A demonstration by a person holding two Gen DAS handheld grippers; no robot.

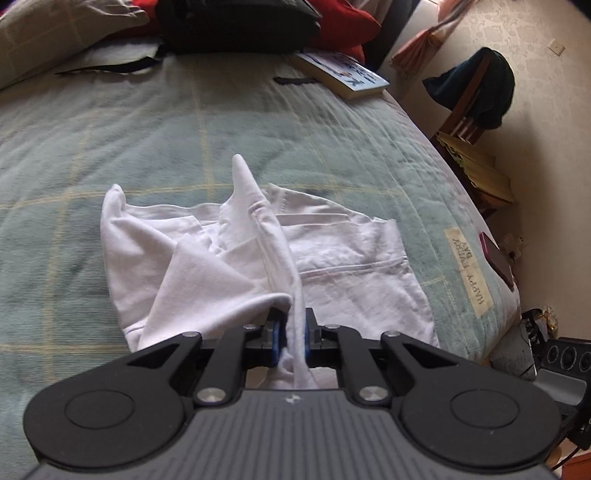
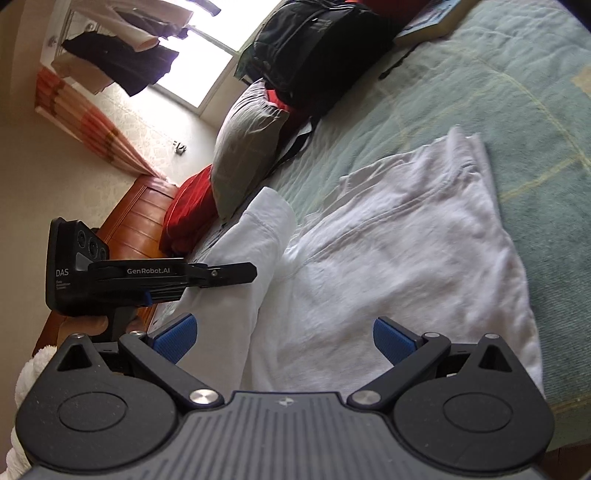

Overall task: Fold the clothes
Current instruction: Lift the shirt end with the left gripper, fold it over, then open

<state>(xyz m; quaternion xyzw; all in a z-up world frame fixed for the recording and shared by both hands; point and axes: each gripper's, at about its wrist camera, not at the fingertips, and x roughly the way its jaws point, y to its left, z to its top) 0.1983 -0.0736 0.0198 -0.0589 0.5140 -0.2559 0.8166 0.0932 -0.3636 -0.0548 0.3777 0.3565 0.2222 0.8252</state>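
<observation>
On the bed (image 1: 110,122), covered by a green quilt with pale yellow grid lines, we see a white garment (image 1: 354,266) lying crumpled near the middle of the left wrist view. Our left gripper (image 1: 291,338) has its blue-padded fingers (image 1: 275,341) together, clamped on a fold of the white garment, which rises from the grip as a ridge toward 12 o'clock. In the right wrist view, our right gripper (image 2: 284,338) has its fingers (image 2: 177,336) wide apart, with the garment (image 2: 406,258) spread just beyond them; whether they touch the cloth we cannot tell. The left gripper (image 2: 236,274) enters that view from 9 o'clock, meeting a raised white fold. At 12 o'clock in the left wrist view sits a black backpack (image 1: 236,26), with a book (image 1: 343,74) at 1 o'clock near the bed edge. A grey pillow (image 2: 243,147) and a red cushion (image 2: 188,210) lie at 10 o'clock in the right wrist view.
</observation>
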